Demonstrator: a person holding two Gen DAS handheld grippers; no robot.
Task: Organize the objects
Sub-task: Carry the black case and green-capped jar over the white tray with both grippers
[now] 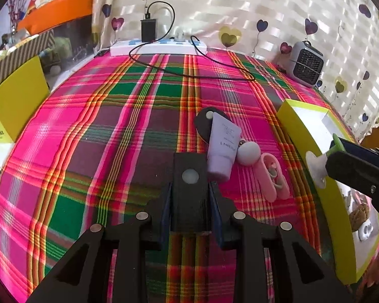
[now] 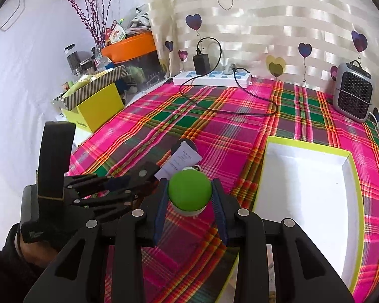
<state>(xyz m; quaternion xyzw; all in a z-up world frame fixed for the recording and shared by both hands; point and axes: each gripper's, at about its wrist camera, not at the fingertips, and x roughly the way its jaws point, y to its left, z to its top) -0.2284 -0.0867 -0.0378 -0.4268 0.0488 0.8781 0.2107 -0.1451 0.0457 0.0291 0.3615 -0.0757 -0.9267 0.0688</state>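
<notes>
My left gripper point(image 1: 189, 197) is shut on a black flat pouch with a white snap point(image 1: 190, 184), low over the plaid cloth. Just beyond it lie a lilac Laneige tube point(image 1: 223, 146) on a black oval case point(image 1: 204, 123), a pale round ball point(image 1: 249, 152) and a pink case point(image 1: 275, 179). My right gripper point(image 2: 190, 197) is shut on a green-and-white round brush point(image 2: 189, 189), held beside the left rim of the yellow-green box point(image 2: 262, 166). In the left wrist view the right gripper point(image 1: 326, 161) holds the brush at that box's rim point(image 1: 298, 126).
A white power strip point(image 2: 212, 78) with a black charger and looping cable lies at the table's back. A small grey heater point(image 2: 352, 96) stands back right. A yellow box point(image 2: 98, 108) and cluttered shelves sit to the left. The box holds small items point(image 1: 358, 214).
</notes>
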